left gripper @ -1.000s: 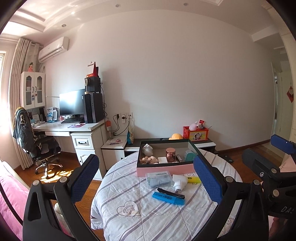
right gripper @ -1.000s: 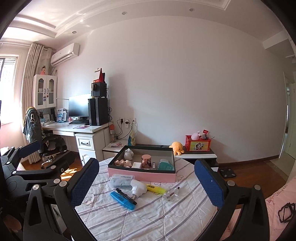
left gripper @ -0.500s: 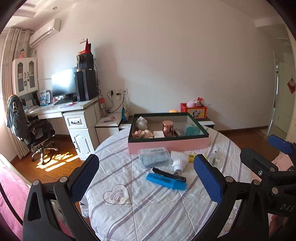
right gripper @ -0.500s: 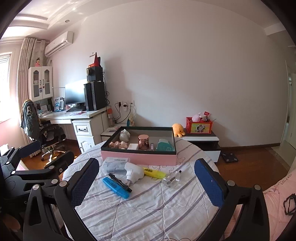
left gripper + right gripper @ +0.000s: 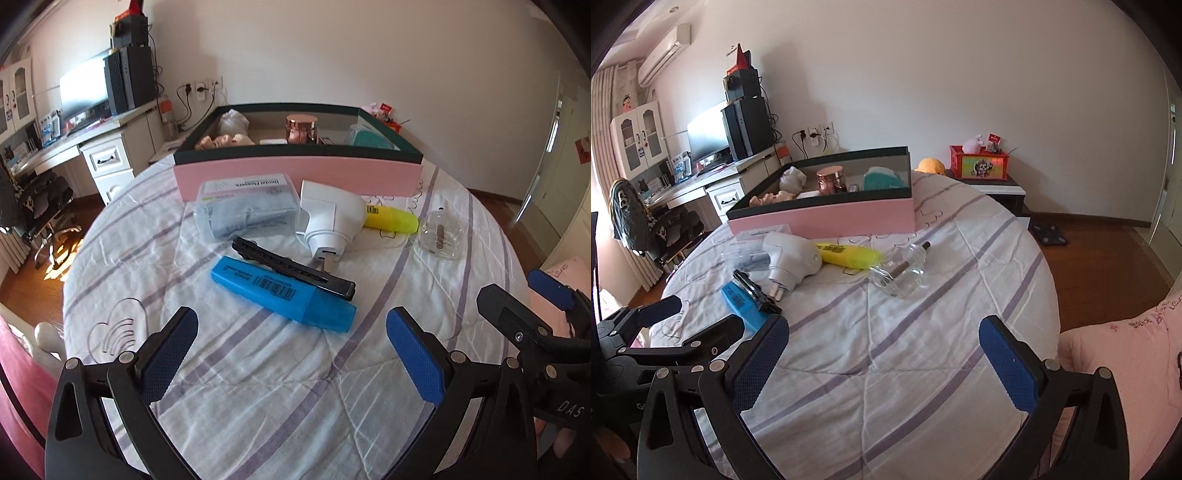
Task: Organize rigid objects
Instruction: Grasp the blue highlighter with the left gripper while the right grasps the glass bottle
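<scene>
On the round table's striped cloth (image 5: 258, 398) lie a blue highlighter (image 5: 280, 293), a black clip (image 5: 293, 267) resting on it, a white plug adapter (image 5: 328, 218), a yellow highlighter (image 5: 393, 221), a clear glass bottle (image 5: 441, 234) and a clear plastic case (image 5: 247, 210). Behind them stands a pink box (image 5: 295, 173) with a dark rim, holding a copper jar (image 5: 301, 129) and other items. My left gripper (image 5: 291, 354) hangs open just in front of the blue highlighter. My right gripper (image 5: 882, 363) is open over bare cloth, short of the glass bottle (image 5: 905, 271).
A desk with monitor and tower (image 5: 125, 81) stands at back left, an office chair (image 5: 639, 218) beside it. A low cabinet with a red box (image 5: 979, 162) sits behind the table. Pink bedding (image 5: 1123, 354) lies at right. Wooden floor surrounds the table.
Both grippers have dropped and tilted down toward the table, coming much closer to the loose objects. Both stay open and nothing has been picked up.
</scene>
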{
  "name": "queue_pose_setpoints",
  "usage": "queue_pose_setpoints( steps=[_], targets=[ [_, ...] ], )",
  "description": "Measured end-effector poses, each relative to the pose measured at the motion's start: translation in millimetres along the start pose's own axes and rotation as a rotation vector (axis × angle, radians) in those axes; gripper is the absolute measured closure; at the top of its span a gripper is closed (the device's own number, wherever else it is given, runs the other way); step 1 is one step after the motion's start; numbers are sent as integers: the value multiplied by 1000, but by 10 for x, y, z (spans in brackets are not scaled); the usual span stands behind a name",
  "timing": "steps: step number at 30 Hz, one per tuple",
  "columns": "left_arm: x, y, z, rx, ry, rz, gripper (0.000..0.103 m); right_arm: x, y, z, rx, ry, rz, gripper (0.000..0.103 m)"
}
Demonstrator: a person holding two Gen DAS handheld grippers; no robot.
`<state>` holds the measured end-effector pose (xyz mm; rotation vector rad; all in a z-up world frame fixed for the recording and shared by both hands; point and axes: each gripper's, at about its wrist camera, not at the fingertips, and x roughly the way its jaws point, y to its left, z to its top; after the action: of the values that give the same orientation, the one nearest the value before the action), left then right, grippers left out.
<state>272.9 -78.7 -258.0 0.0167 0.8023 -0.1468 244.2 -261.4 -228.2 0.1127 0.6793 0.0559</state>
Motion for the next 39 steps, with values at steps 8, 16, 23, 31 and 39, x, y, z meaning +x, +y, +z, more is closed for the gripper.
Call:
queue_pose_setpoints(
  steps=[8,16,23,31,39],
  targets=[
    [332,18,11,-8,92,38,0,364,-112,-10,21,82,9,0],
    [196,478,-99,-62,82,131,0,607,-20,122,-32,121,4,0],
    [150,647,-97,-126,76,105,0,871,7,334,-67,161,-18,0],
    [432,630,156,-133,103,153,0,1131,-78,487,-52,207,-28,10],
    [365,515,148,-21,27,103,61,1087,-119,488,-69,184,-32,44]
  ],
)
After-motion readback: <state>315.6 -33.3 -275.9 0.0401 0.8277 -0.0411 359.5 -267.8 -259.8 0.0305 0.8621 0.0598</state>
